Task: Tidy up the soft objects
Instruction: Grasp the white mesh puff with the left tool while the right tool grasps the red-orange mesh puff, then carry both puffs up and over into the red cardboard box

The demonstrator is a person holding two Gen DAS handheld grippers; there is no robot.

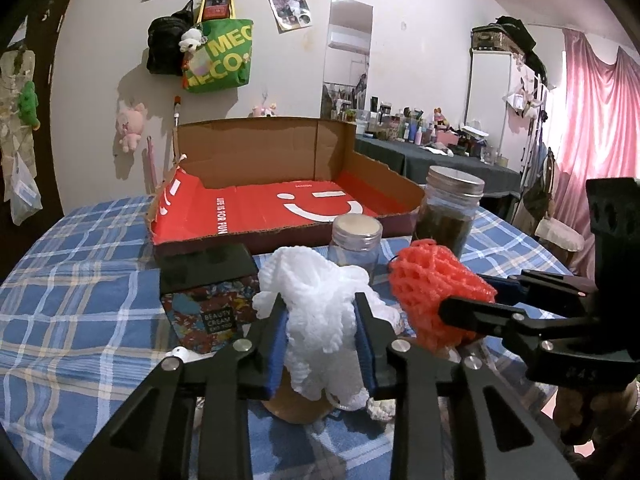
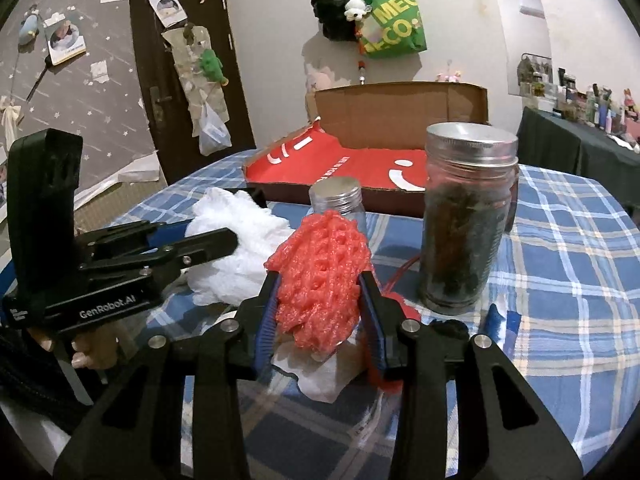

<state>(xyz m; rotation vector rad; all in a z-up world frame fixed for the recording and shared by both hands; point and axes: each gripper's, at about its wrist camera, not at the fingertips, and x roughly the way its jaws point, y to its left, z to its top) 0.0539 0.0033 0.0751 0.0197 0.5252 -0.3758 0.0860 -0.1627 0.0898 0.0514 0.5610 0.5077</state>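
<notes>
My left gripper (image 1: 320, 304) is shut on a white foam net (image 1: 320, 300) and holds it above the blue plaid table. My right gripper (image 2: 318, 280) is shut on a red foam net (image 2: 320, 276), also lifted. In the left wrist view the red net (image 1: 432, 284) and the right gripper (image 1: 464, 300) sit just to the right. In the right wrist view the white net (image 2: 240, 248) and the left gripper (image 2: 216, 236) sit to the left. An open red cardboard box (image 1: 260, 208) with a smiley print lies behind; it also shows in the right wrist view (image 2: 360, 164).
A tall dark-filled jar (image 2: 468, 220) and a small jar (image 1: 354, 244) with metal lids stand before the box. A beauty cream box (image 1: 212, 292) stands left of the white net. More foam pieces (image 2: 320, 376) lie on the table below the grippers.
</notes>
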